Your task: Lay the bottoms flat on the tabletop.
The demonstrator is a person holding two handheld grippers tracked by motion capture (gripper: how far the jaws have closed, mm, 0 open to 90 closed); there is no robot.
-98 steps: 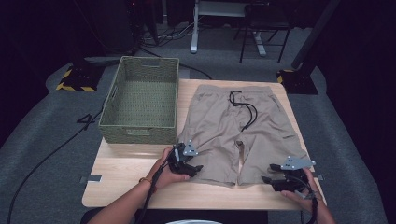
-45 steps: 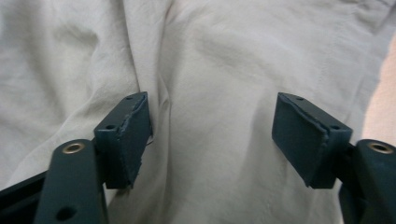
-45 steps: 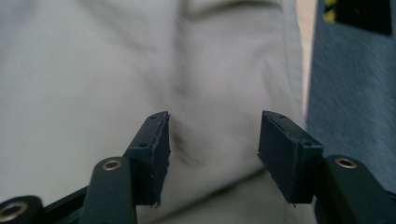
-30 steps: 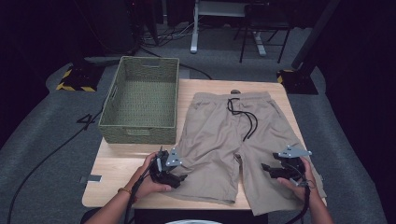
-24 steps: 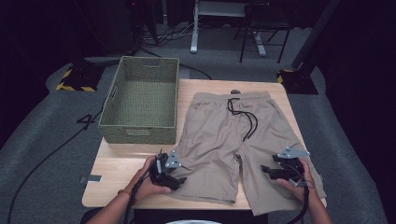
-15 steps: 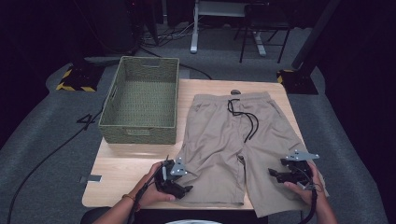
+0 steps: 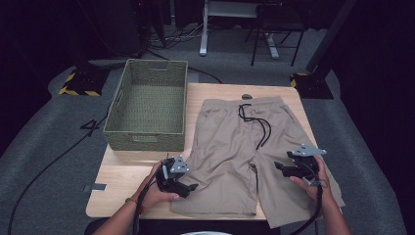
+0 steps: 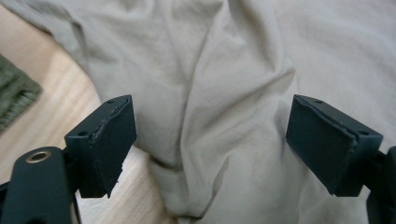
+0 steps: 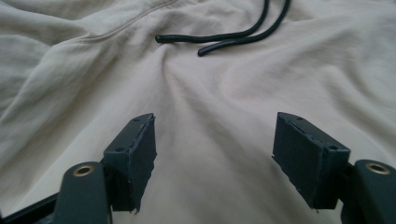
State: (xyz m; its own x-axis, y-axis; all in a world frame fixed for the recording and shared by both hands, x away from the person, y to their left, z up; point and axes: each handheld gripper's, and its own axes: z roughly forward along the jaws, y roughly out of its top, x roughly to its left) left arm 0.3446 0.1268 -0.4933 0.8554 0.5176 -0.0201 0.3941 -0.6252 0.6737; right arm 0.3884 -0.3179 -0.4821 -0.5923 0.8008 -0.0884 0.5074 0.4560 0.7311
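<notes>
Shorts (image 7: 244,147) lie flat at table (image 7: 122,183) centre, basket (image 7: 147,110) at 10 o'clock. Left gripper (image 7: 188,186) and right gripper (image 7: 279,168) gape wide over leg hems, gripping nothing. Folding step pending: close on hems next.

Dark lab or studio: black surroundings, grey carpet, floor cables (image 7: 44,169), hazard-striped base (image 7: 78,85), lit wooden desk (image 7: 122,171), white desk legs (image 7: 205,29) behind.

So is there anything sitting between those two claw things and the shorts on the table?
Nothing visible. The left gripper and the right gripper both hang open right over the beige shorts, bare cloth between their jaws.
</notes>
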